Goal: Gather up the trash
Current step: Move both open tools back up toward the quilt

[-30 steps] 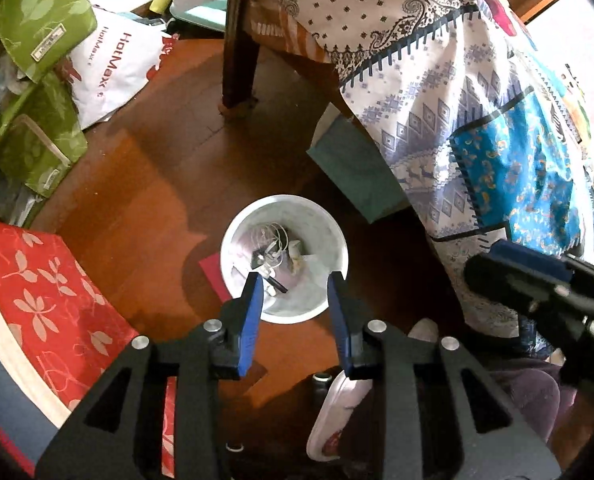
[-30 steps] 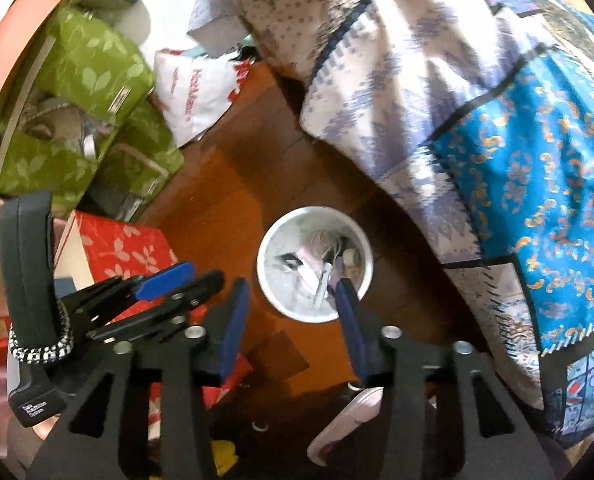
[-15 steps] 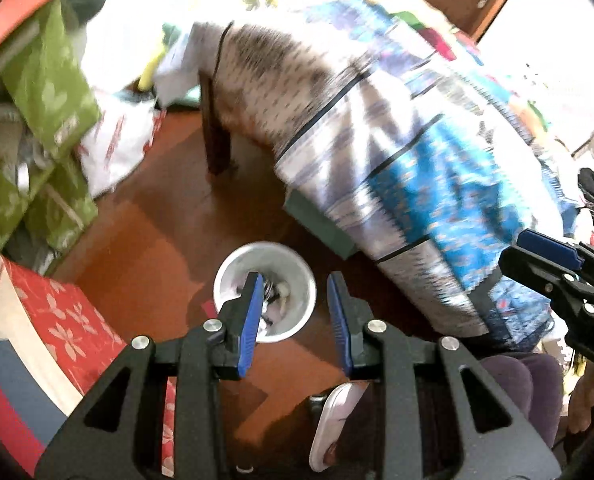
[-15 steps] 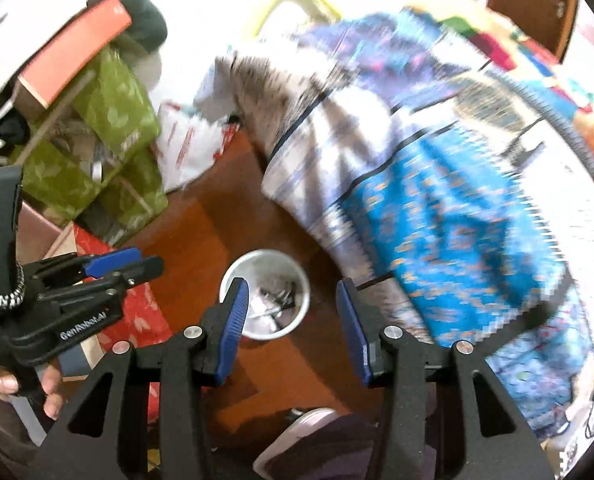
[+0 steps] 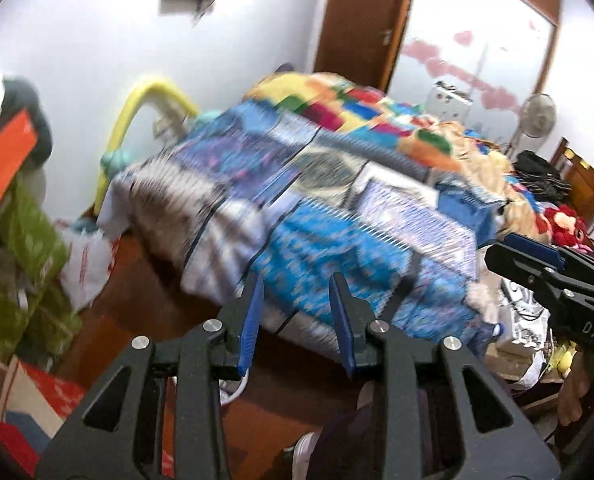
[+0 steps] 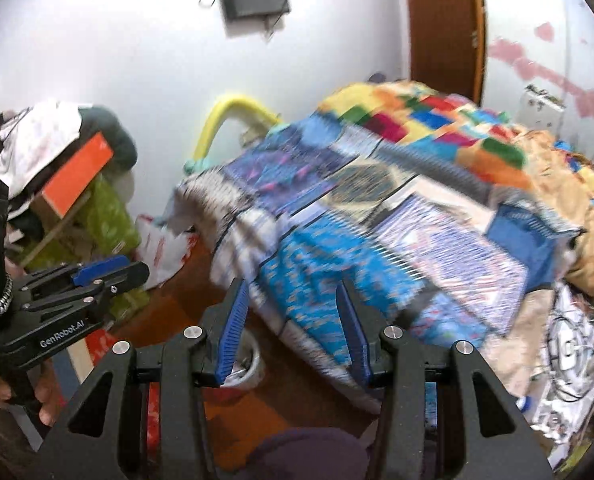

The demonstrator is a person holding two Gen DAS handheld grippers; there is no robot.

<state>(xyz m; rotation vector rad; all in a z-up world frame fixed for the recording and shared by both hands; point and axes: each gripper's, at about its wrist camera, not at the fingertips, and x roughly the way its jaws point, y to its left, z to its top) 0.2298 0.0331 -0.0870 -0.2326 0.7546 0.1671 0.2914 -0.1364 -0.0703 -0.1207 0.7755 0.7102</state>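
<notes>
My left gripper is open and empty, raised and facing the bed. My right gripper is open and empty too. The white trash bin stands on the wooden floor low in the right wrist view, mostly hidden behind the left finger; only a sliver of its rim shows in the left wrist view. The right gripper shows at the right edge of the left wrist view, and the left gripper at the left of the right wrist view. Both views are motion-blurred.
A bed with a patterned blue and white cover fills the middle. Green bags and a white plastic bag stand at the left. A red floral box lies low left. Papers and clutter lie at the right. A door is behind.
Both grippers have tilted up from looking down into the trash bin to facing the bed and far wall. The bin has slid to the bottom of both views. Jaws stayed open.
</notes>
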